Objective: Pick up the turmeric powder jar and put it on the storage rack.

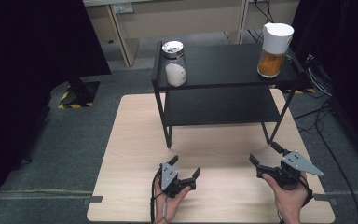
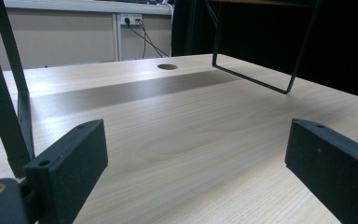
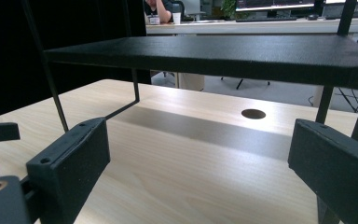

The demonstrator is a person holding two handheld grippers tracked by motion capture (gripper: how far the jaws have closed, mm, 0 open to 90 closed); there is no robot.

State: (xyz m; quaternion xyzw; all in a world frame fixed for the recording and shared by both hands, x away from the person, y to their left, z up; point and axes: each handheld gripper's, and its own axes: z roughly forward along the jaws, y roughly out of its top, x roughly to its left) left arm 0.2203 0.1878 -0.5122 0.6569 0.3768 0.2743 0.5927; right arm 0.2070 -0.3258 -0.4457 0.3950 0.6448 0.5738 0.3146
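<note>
Both claws rest low over the near part of the pale wooden worktop [image 1: 135,140], each held in one of the person's hands. The left claw [image 1: 185,169] has its jaws spread wide with nothing between them; in the left gripper view only bare wood lies in the gap. The right claw [image 1: 264,154] is spread just as wide and also grips nothing, its jaws pointing toward the black shelf rack [image 1: 223,65] that stands on the far half of the worktop. The two claws sit well apart from each other, and neither touches the rack.

On the rack's top shelf, at its left front corner, stands a glass jar [image 1: 174,63] with a shiny lid and something white inside. At the right end of the same shelf stands a jug [image 1: 274,50] with a white top and an orange-brown filling. The lower shelf [image 3: 223,53] shows in the right gripper view, just ahead of the jaws, with a round hole [image 3: 253,113] in the worktop beyond.
</note>
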